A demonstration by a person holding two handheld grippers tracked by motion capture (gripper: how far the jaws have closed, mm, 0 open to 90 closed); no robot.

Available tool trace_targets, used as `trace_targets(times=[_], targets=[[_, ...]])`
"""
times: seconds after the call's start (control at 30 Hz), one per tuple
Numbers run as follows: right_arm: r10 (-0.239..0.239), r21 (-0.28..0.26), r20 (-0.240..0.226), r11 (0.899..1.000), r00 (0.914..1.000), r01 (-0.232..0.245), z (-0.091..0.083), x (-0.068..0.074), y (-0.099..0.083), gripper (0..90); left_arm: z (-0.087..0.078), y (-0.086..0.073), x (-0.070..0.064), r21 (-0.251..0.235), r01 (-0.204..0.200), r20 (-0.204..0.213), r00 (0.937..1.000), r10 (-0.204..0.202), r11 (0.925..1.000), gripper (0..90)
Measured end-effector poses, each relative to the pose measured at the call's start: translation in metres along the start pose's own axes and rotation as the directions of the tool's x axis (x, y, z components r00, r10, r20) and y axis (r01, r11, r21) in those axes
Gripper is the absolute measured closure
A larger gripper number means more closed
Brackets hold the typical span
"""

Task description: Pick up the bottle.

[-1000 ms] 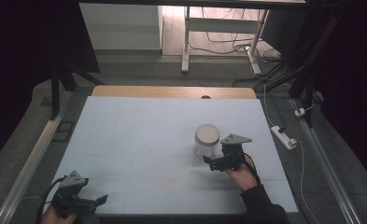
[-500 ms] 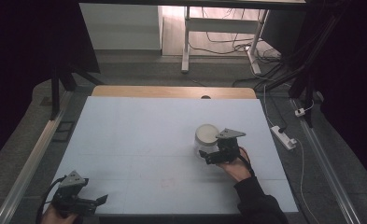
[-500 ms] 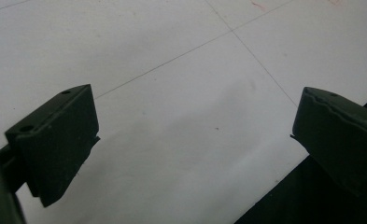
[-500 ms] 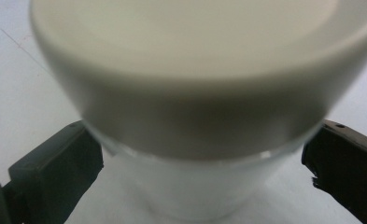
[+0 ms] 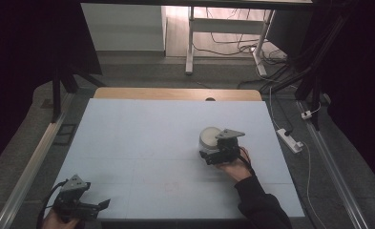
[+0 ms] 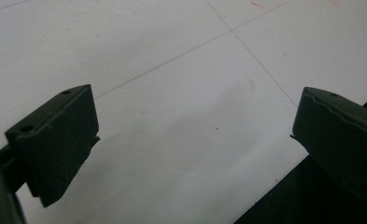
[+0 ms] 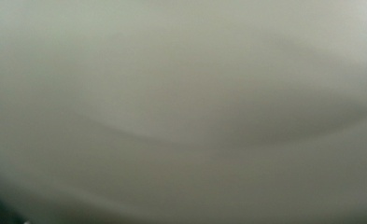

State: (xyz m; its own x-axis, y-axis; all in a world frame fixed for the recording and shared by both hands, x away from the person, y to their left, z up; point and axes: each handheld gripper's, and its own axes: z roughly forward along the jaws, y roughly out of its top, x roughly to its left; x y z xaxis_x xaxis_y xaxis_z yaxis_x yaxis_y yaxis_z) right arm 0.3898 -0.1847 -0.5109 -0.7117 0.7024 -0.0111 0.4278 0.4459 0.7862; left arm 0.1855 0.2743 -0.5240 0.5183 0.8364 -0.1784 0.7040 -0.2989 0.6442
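A white round container stands on the pale blue table, right of the middle. My right gripper is pressed up against its near side, with a hand behind it. In the right gripper view the container's white wall is very close and blurred, and I cannot make out how the jaws stand. My left gripper rests at the table's near left corner. Its fingers stand wide apart over bare table, with nothing between them.
The table's front edge runs just beside the left gripper's right jaw. A wooden strip borders the far edge. A white power strip lies on the floor to the right, and metal rails flank both sides.
My right gripper has moved forward and a little left, closing in on the container. The container has barely shifted. The left gripper has stayed put.
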Motion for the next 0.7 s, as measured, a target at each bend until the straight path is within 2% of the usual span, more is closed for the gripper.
trace_targets(times=[0.07, 0.27, 0.7], targets=[[-0.01, -0.007, -0.005, 1.0, 0.9999, 0.01, -0.0002, 0.0013, 0.0003, 5.5, 0.0, 0.0, 0.0, 0.0, 0.0, -0.001, 1.0, 0.0, 1.0, 1.3], [-0.026, 0.0, 0.001, 1.0, 0.9997, 0.026, -0.0008, 0.0017, 0.0008, 6.2, 0.0, -0.0001, -0.0002, -0.001, -0.002, 0.0, 1.0, 0.002, 1.0, 1.3], [-0.033, 0.013, -0.006, 0.999, 0.9995, 0.033, -0.0014, 0.001, 0.0024, 6.5, 0.0, -0.0001, -0.0003, -0.002, -0.003, 0.001, 1.0, 0.003, 1.0, 1.3]])
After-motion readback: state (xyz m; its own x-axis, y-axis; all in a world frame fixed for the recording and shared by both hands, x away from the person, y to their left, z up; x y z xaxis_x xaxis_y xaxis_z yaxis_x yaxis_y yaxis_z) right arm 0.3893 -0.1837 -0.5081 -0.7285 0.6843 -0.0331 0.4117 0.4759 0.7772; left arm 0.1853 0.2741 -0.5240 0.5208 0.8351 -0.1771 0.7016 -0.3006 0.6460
